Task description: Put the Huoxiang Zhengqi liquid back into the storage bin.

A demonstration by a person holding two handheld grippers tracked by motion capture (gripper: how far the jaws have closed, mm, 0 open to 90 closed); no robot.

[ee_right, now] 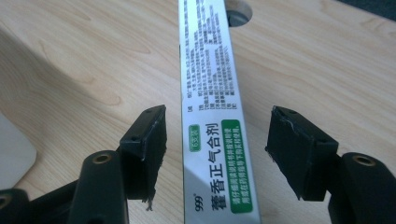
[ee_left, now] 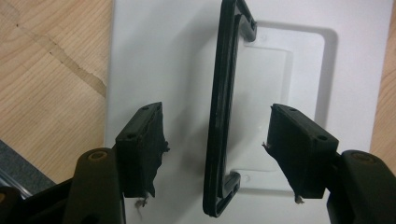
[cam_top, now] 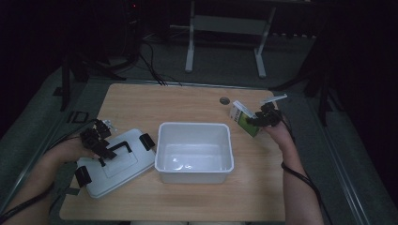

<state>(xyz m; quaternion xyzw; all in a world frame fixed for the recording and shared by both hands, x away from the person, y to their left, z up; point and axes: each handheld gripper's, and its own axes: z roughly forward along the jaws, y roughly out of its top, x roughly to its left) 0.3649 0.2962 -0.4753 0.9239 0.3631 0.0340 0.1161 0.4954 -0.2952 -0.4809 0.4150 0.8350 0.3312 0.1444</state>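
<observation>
High view: white tub (cam_top: 195, 152) mid-table (cam_top: 187, 101), grey lid (cam_top: 115, 164) at its left under left gripper (cam_top: 96, 140), green-white box (cam_top: 246, 120) at right gripper (cam_top: 263, 117); dark room beyond.

Left gripper view: jaws apart, straddling lid's black handle (ee_left: 224, 112), no contact.

Right gripper view: jaws apart around box (ee_right: 212, 116), not pressing; bare wood either side.

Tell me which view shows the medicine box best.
The right gripper view: the medicine box stands between the open jaws, its print sharp. The high view shows it small, at the right tool. The left gripper view looks at the lid.
</observation>
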